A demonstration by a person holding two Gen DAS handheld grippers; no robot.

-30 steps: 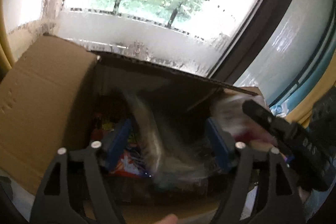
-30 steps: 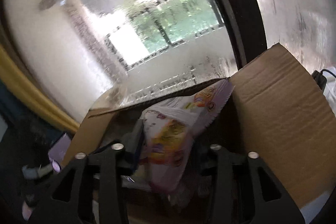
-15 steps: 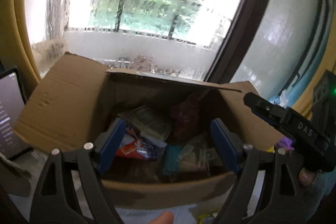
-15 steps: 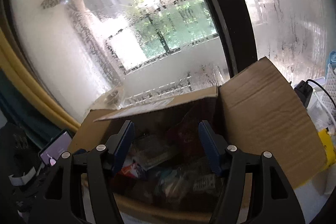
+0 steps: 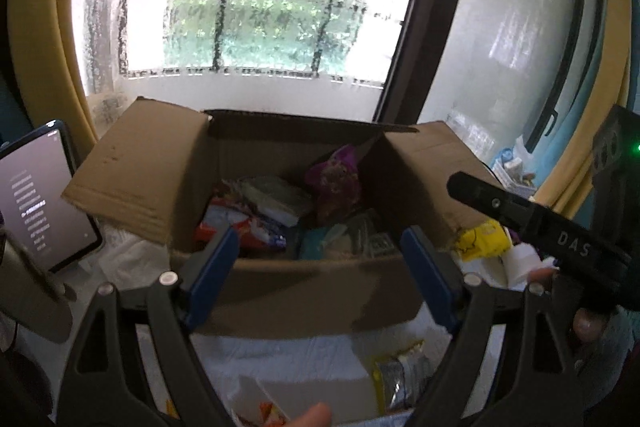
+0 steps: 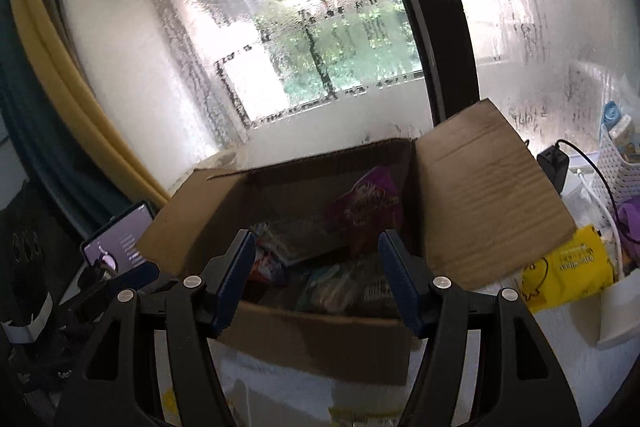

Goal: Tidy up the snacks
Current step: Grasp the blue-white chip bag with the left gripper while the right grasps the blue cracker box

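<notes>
We're between picks: left gripper [image 5: 320,267] and right gripper [image 6: 318,275] both have jaws wide apart w/ nothing held, facing the cardboard box [image 5: 304,291] where snacks sit. Next, prob. reach for the loose packet [image 5: 400,371] lying in front of it.
</notes>
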